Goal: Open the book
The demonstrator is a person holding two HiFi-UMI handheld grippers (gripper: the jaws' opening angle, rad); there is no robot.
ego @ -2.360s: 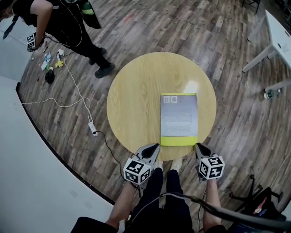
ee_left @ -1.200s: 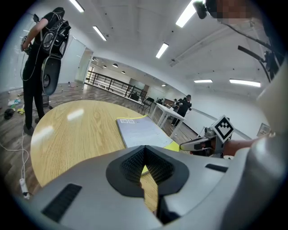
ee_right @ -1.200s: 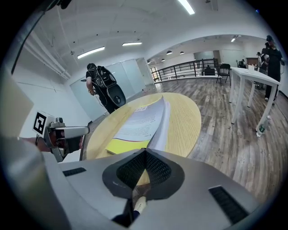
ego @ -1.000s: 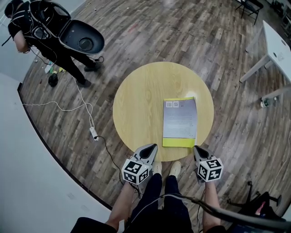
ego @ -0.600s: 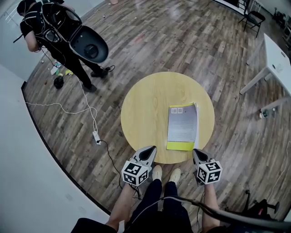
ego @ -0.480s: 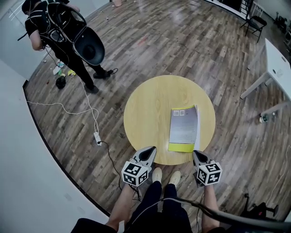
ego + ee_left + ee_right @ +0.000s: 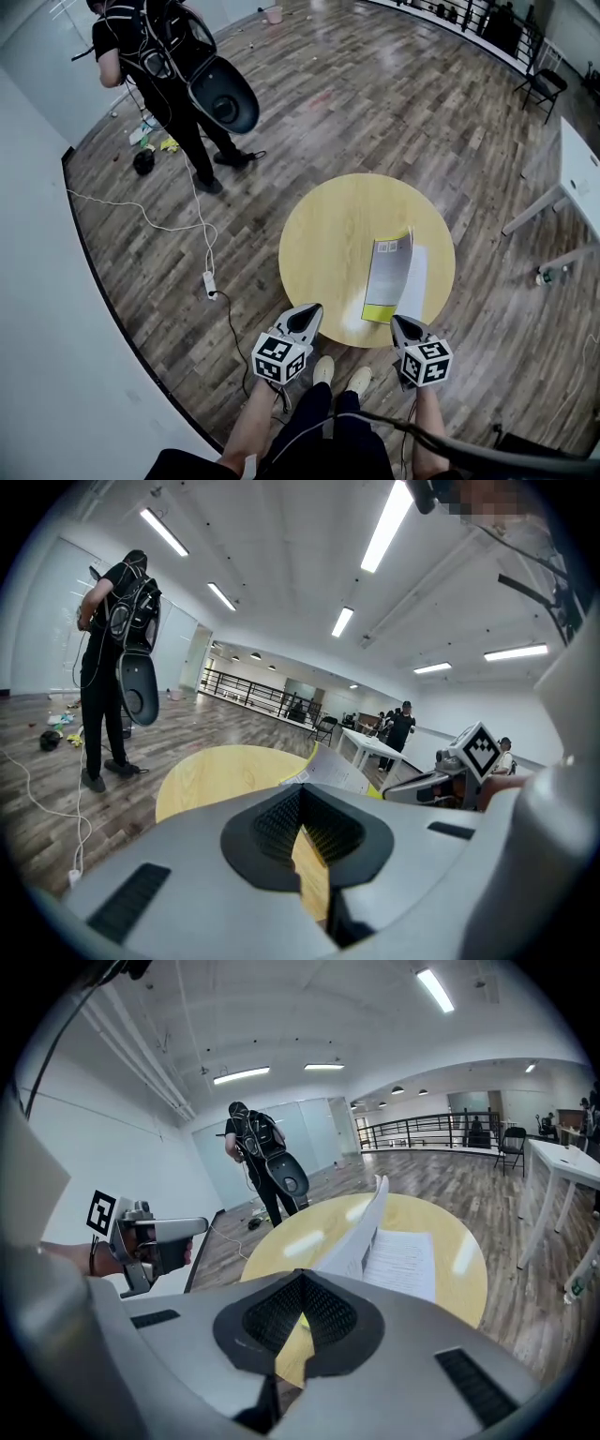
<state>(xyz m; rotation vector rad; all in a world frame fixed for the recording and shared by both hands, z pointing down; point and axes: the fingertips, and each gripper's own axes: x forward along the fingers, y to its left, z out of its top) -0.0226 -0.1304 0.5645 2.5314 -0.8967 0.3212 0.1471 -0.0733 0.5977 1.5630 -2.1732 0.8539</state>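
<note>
Head view looks steeply down; gripper views, roughly level, share the table.

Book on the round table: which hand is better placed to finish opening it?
Right. The right gripper is shut on the lifted cover of the book. The left gripper hangs empty by the table, away from the book.

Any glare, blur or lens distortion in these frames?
Head view: sharp, fisheye curves the floor edge. Left gripper view: dark round vignette, ceiling strip lights blown out. Right gripper view: same vignette, bright light reflections on the table, book print sharp.
</note>
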